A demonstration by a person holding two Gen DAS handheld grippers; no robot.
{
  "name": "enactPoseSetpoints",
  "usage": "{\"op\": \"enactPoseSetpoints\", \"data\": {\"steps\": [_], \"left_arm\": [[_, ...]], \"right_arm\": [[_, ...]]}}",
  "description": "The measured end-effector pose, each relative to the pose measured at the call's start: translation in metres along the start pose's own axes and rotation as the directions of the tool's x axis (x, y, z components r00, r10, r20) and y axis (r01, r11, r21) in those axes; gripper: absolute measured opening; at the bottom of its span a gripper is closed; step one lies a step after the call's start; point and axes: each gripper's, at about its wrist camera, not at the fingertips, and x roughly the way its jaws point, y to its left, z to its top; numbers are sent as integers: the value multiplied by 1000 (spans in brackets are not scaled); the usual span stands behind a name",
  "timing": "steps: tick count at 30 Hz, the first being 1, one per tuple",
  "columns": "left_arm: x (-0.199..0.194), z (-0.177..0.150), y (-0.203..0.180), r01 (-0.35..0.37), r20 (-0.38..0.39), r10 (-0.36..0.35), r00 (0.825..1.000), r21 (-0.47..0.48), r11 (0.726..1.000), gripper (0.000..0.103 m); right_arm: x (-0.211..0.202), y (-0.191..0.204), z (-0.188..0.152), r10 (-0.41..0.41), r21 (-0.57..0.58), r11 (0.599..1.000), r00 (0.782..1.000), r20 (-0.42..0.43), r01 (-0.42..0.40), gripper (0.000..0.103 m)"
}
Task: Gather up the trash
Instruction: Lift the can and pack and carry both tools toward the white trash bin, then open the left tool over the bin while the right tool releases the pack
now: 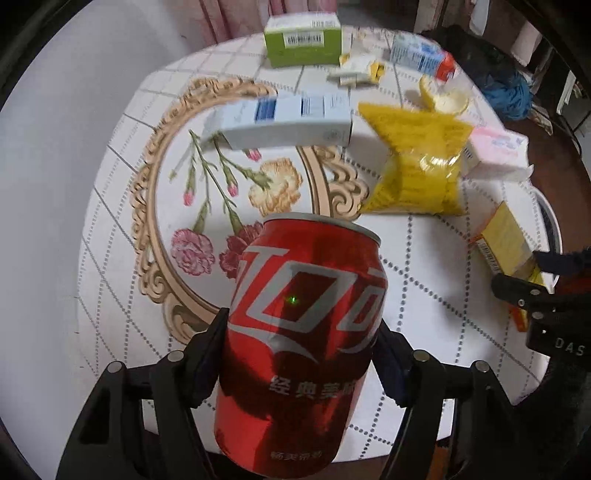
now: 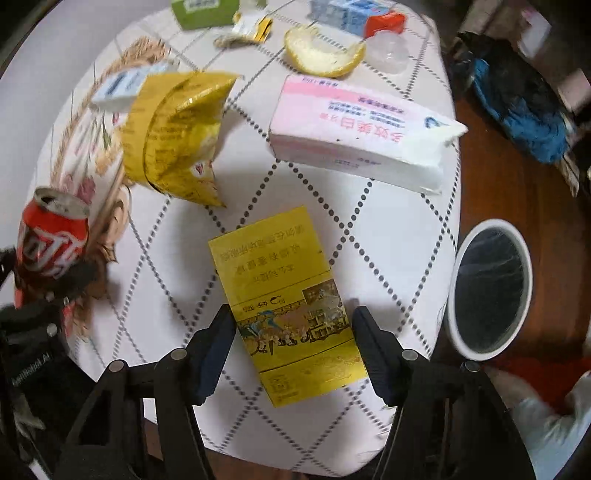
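My left gripper (image 1: 301, 343) is shut on a red cola can (image 1: 303, 332), held upright over the table's near edge; the can also shows in the right wrist view (image 2: 51, 240). My right gripper (image 2: 293, 325) is shut on a yellow carton (image 2: 288, 306), its fingers (image 2: 218, 339) pressing both long sides just above the tablecloth. The carton shows in the left wrist view (image 1: 508, 243) with the right gripper (image 1: 524, 295) behind it. A white bin with a black liner (image 2: 487, 291) stands on the floor right of the table.
On the round table (image 2: 388, 229) lie a yellow crinkled bag (image 2: 177, 140), a pink tissue pack (image 2: 354, 125), a citrus peel (image 2: 321, 51), a white-blue box (image 1: 284, 122), a green box (image 1: 303, 44), small wrappers (image 1: 358, 70) and a blue-red carton (image 2: 362, 14). Blue cloth (image 2: 524, 114) lies on the floor.
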Motion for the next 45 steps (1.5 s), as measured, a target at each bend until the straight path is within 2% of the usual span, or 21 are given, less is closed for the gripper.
{"op": "enactPoseSetpoints", "data": {"steps": [6,12,17,22,25,28,32,35,39,40,42,43,44,45], "left_arm": [[-44,1,-2,-3,89,5,996,-20,1000,68],[-86,12,-15,16,182,-11,983,-27,1000,67],[-121,31,-45,78,251,-76,965,0,997,68],[-143,58,-101,167,272,-181,945,76,983,68],[-141,82,-148,240,240,-266,933,132,962,67],[-118,111,-207,328,162,-356,920,177,928,67],[-72,141,-270,434,24,-446,895,186,881,68],[-29,155,-313,481,-81,-474,877,186,857,68],[16,166,-358,506,-188,-475,860,186,843,69],[28,168,-367,516,-216,-479,851,179,837,69],[41,170,-379,521,-247,-474,845,178,835,69],[45,170,-383,526,-260,-477,840,174,833,78],[48,170,-386,530,-267,-479,836,168,831,93],[50,170,-388,522,-266,-472,841,168,836,100]], "right_arm": [[-48,-16,-16,58,105,992,989,139,-73,65],[-84,-44,-22,127,192,965,958,256,-180,65],[-124,-82,-27,152,263,929,919,364,-259,64],[-157,-153,-38,118,347,890,885,450,-295,64],[-166,-209,-53,74,420,858,880,468,-295,64],[-157,-266,-64,15,502,824,897,441,-261,64],[-124,-334,-71,1,595,768,928,372,-239,64],[-89,-381,-75,0,654,726,951,308,-212,64],[-47,-421,-74,12,702,687,969,248,-188,63],[-37,-429,-75,16,712,678,972,235,-184,63],[-19,-442,-75,26,726,664,976,215,-178,63],[-9,-448,-75,37,732,657,978,205,-178,63],[-2,-452,-75,45,738,651,979,196,-178,63],[7,-457,-75,62,749,635,979,195,-189,63]]}}
